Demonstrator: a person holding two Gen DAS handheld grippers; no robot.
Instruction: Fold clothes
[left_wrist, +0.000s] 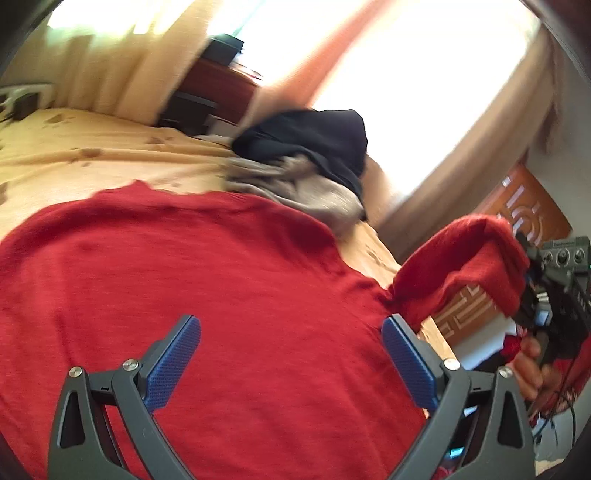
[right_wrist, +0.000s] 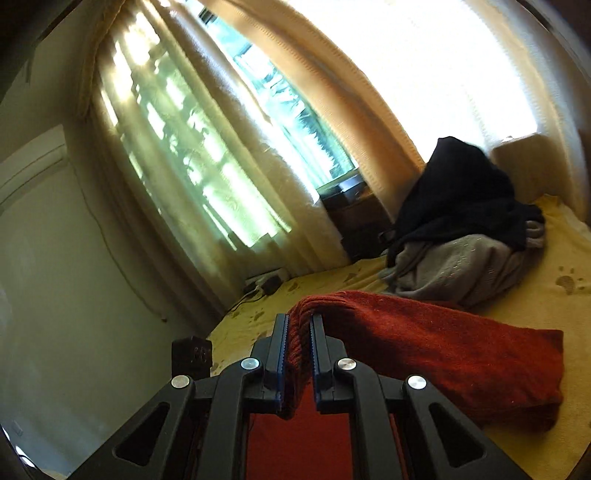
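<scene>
Red sweater (left_wrist: 207, 280) sleeve (right_wrist: 424, 343) pinched in right gripper (right_wrist: 298, 325) (left gripper (left_wrist: 291, 325) hovers, jaws wide, empty).

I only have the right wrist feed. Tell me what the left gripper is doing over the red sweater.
Observer: The left gripper is open, jaws wide apart above the red knitted sweater, holding nothing.
Operator: Report where my sleeve sits against the body.
Observer: The right gripper holds the sleeve lifted off the yellow patterned bedspread, past the sweater's right edge.
Operator: Confirm the body is flat.
Observer: It lies spread out, with the black and grey clothes pile just beyond it.
</scene>
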